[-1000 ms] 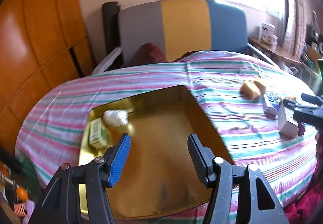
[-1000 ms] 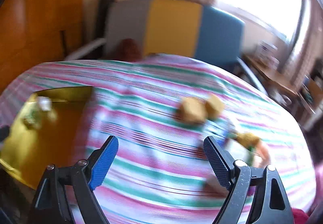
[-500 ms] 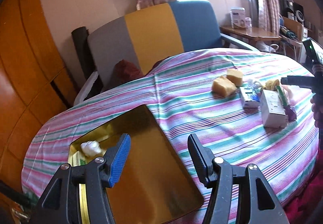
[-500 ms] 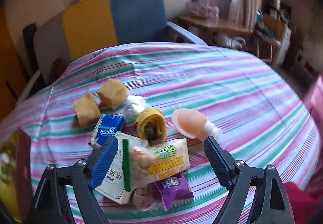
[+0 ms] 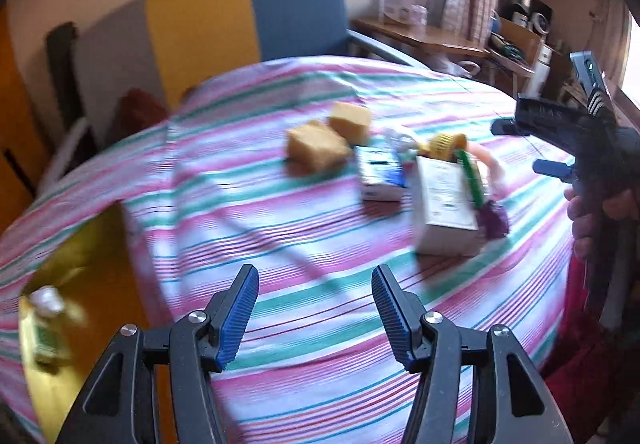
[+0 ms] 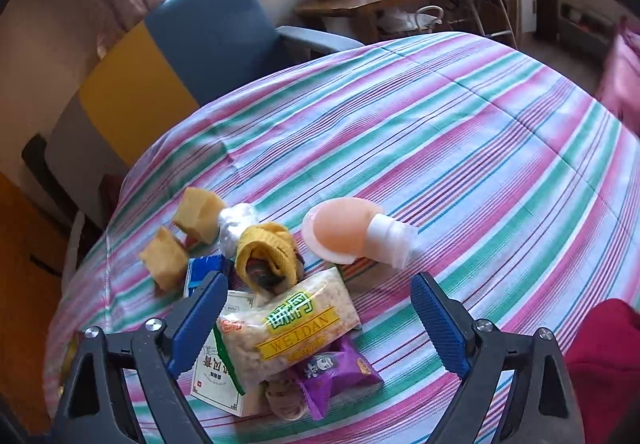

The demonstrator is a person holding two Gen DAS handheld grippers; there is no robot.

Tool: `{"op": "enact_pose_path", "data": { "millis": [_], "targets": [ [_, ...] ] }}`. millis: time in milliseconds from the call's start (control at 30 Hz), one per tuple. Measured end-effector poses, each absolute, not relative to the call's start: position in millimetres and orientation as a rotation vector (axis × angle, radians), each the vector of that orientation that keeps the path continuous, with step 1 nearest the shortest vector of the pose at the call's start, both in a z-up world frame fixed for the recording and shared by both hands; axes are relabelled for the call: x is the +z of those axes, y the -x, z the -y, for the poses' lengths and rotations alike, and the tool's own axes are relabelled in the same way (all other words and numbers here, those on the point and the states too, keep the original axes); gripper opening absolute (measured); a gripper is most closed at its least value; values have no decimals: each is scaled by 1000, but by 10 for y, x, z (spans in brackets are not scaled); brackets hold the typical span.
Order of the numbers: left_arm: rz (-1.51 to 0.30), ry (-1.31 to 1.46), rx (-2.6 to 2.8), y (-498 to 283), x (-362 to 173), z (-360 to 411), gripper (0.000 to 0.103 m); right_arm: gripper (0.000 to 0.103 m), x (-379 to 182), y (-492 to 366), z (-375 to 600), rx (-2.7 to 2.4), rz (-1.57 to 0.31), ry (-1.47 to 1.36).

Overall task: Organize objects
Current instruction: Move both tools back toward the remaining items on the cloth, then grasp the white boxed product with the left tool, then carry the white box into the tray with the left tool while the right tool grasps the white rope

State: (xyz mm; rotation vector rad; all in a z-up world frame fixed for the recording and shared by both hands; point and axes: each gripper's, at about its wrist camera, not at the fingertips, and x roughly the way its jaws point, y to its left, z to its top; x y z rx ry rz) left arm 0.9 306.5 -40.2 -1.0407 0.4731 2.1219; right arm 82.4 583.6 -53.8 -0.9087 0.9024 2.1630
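Both wrist views are now swinging off the gold tray [image 5: 80,252] and onto the pile of loose items: a second ago the left gripper [image 5: 314,308] was hovering over the tray's open floor, and now the tray is sitting only at the lower left edge of its view, with a small green packet [image 5: 44,336] and a white lump [image 5: 47,298] blurred inside it. The right gripper [image 6: 314,318] has just been opening wider, and nothing is pressed between its pads; they are standing spread above the striped tablecloth [image 6: 460,148].

The pile is lying directly ahead of and below the right gripper's jaws. On top is the clear rice-snack packet [image 6: 286,328] printed WEIDAN, its long axis running roughly across the gap from pad to pad, tilted slightly up to the right. It is resting on a white carton [image 6: 216,368] and a purple sachet [image 6: 332,370], with a yellow knitted item [image 6: 266,248], two yellow sponge blocks [image 6: 180,240], a blue tissue pack [image 6: 202,270] and a peach-coloured silicone piece [image 6: 340,230] just beyond.

The right gripper is clearly the nearer, pitched steeply down at the packet. The left gripper is also angled down, its jaws partly spread and empty over bare cloth, well apart from the pile, which lies up and to its right. A hand [image 5: 600,212] is gripping the right tool's handle at that view's right edge.
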Motion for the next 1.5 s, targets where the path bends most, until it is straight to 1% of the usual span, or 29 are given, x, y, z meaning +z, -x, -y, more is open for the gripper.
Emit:
{"op": "enact_pose_path", "data": {
  "millis": [100, 267, 333, 500, 567, 600, 633, 700, 933, 1033, 1067, 1133, 1200, 1300, 1433, 1500],
  "targets": [
    [-429, 1038, 2026, -38, -463, -3329, 59, 95, -504, -865, -5861, 2164, -926, 878],
    [-435, 1032, 1925, -56, -583, -3770, 60, 95, -475, -924, -5926, 2163, -982, 833],
    [-490, 1036, 1878, -76, -670, -3966, 65, 95, -474, -951, -5950, 2158, -1006, 816],
    [-583, 1006, 1845, -126, -817, -4308, 69, 95, -499, -941, -5975, 2155, -1046, 820],
    [-586, 1032, 1824, -88, -897, -4407, 69, 95, -503, -925, -5966, 2162, -1045, 826],
    [-579, 1041, 1824, -53, -940, -4440, 68, 95, -504, -917, -5966, 2163, -1043, 828],
    [-557, 1058, 1812, -20, -976, -4444, 54, 95, -509, -912, -5969, 2163, -1042, 830],
    [-485, 1079, 1808, 29, -985, -4339, 52, 96, -543, -905, -5995, 2152, -1052, 839],
    [-412, 1109, 1845, -38, -962, -3692, 52, 96, -862, -718, -6038, 2128, -1185, 988],
    [-394, 1119, 1869, -97, -945, -3368, 52, 96, -995, -576, -5979, 2131, -1178, 1076],
    [-387, 1121, 1879, -97, -943, -3268, 52, 95, -1029, -526, -5943, 2152, -1177, 1104],
    [-378, 1128, 1902, -126, -930, -3081, 52, 88, -1065, -402, -5840, 2221, -1166, 1190],
    [-362, 1127, 1922, -162, -890, -2926, 52, 85, -1071, -295, -5678, 2313, -1174, 1261],
    [-324, 1114, 1942, -193, -805, -2775, 52, 85, -1017, -270, -5567, 2407, -1256, 1260],
    [-282, 1091, 1972, -212, -694, -2663, 52, 85, -952, -337, -5547, 2416, -1176, 1229],
    [-261, 1079, 1987, -216, -628, -2597, 52, 83, -970, -338, -5518, 2383, -1092, 1266]
  ]
}}
